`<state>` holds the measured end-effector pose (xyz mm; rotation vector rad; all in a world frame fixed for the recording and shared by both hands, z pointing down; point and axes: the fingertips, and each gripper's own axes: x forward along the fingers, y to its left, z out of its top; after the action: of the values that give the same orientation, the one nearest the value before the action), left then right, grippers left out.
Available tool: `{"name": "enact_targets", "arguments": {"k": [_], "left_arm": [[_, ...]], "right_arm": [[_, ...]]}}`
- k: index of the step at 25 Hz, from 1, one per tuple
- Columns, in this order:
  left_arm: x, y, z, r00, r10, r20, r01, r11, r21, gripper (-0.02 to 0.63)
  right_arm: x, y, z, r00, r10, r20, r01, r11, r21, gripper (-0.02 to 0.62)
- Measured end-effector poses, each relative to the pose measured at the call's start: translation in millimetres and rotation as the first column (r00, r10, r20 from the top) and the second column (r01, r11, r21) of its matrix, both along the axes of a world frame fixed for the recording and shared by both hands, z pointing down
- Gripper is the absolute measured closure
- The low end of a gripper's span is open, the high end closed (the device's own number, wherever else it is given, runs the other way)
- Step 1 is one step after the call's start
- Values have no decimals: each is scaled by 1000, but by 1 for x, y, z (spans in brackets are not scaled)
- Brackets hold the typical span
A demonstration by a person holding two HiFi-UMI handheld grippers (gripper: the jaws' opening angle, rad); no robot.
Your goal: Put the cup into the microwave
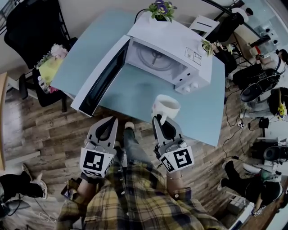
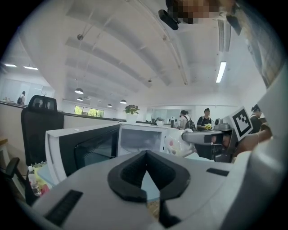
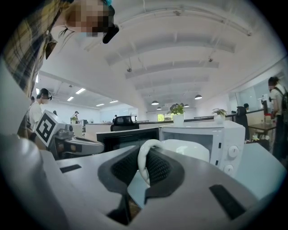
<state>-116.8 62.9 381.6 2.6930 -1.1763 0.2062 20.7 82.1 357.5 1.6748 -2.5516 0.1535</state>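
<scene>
A white cup (image 1: 165,108) hangs over the near edge of the light blue table (image 1: 135,96), just in front of the white microwave (image 1: 180,49). My right gripper (image 1: 161,119) is shut on the cup's handle (image 3: 143,162), and the cup body (image 3: 191,150) shows beyond the jaws. The microwave door (image 1: 101,76) stands swung open to the left, so the cavity with its turntable (image 1: 153,57) shows. My left gripper (image 1: 109,120) hovers below the door's lower end, off the table, jaws together with nothing in them. From the left gripper (image 2: 145,155) view, the cup (image 2: 175,141) is to the right.
A flower pot (image 1: 161,10) stands on top of the microwave and a small plant (image 1: 208,46) beside it. A black chair (image 1: 36,27) and a seat with yellow and pink items (image 1: 49,67) are to the left. Cables and gear (image 1: 263,90) crowd the right. People stand in the background.
</scene>
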Motion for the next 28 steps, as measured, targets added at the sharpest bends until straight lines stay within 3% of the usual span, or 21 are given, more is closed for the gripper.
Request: {"name": "enact_targets", "arguments": {"k": [15, 28], "left_arm": [[62, -111, -22, 999, -40, 18, 39, 998, 48, 614], [92, -154, -19, 997, -80, 25, 78, 994, 72, 614]], "right_arm": [[54, -109, 3, 997, -63, 39, 63, 998, 2, 555], [74, -152, 14, 990, -132, 49, 133, 991, -13, 555]]}}
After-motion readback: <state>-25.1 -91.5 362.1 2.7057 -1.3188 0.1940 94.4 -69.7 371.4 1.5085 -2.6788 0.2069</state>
